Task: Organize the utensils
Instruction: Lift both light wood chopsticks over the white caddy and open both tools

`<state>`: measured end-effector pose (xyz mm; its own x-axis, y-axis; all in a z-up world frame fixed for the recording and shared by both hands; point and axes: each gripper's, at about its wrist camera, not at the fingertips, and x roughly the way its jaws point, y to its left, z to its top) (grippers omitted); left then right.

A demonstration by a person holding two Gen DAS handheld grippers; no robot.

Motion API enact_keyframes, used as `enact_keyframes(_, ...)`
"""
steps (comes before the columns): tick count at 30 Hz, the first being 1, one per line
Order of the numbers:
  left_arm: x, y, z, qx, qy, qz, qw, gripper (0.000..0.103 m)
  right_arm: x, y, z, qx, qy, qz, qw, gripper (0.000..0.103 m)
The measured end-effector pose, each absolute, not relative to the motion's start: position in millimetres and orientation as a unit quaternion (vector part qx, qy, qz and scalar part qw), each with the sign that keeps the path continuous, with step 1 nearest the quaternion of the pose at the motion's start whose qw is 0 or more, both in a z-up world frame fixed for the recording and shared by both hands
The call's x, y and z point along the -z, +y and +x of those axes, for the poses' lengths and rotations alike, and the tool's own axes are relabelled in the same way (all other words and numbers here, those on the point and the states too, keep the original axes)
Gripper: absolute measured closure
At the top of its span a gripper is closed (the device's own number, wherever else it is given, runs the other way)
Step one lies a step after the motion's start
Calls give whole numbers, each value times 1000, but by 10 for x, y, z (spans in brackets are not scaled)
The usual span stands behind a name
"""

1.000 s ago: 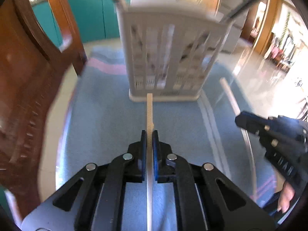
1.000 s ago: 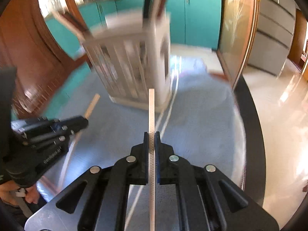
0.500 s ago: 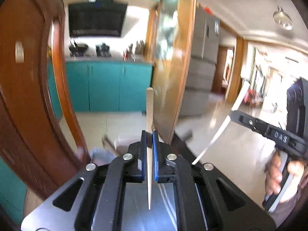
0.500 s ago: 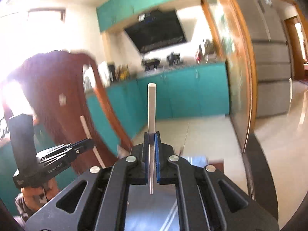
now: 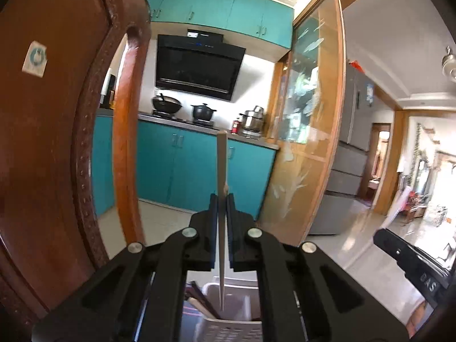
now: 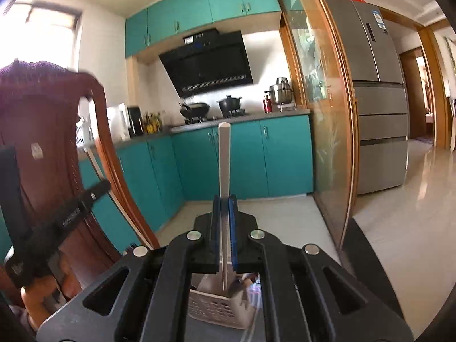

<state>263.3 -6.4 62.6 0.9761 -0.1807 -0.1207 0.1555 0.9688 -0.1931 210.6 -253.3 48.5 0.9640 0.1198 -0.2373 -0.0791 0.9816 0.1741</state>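
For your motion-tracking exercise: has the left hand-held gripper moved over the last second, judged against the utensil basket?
Yes. The left hand-held gripper has risen and tipped upright: the utensil basket, which stood ahead of it before, now sits below its chopstick.

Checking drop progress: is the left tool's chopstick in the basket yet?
Not yet. The left tool is shut on the chopstick, whose lower tip hangs over the basket opening.

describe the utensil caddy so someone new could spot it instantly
Start from the teal lower cabinets across the kitchen, then drop to the bottom of the right wrist view, under the right gripper. The white slotted caddy sits there, right below the pale chopstick clamped upright in the fingers. It is the only lattice-walled box around.
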Motion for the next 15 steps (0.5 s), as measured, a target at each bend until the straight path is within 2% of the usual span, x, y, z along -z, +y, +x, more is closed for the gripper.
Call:
enact_keyframes(11, -346, -277, 2711, 87, 104, -51, 989, 95, -204, -2307, 2193, -79, 172, 68, 980, 97)
enact_keyframes(13, -336, -276, 2673, 91, 106, -51, 989, 95, -215, -2286, 2174, -79, 170, 69, 980, 94)
enact_keyframes(15, -336, -272, 2626, 92, 104, -52, 989, 93, -221, -2275, 2124, -77, 164, 67, 981, 85)
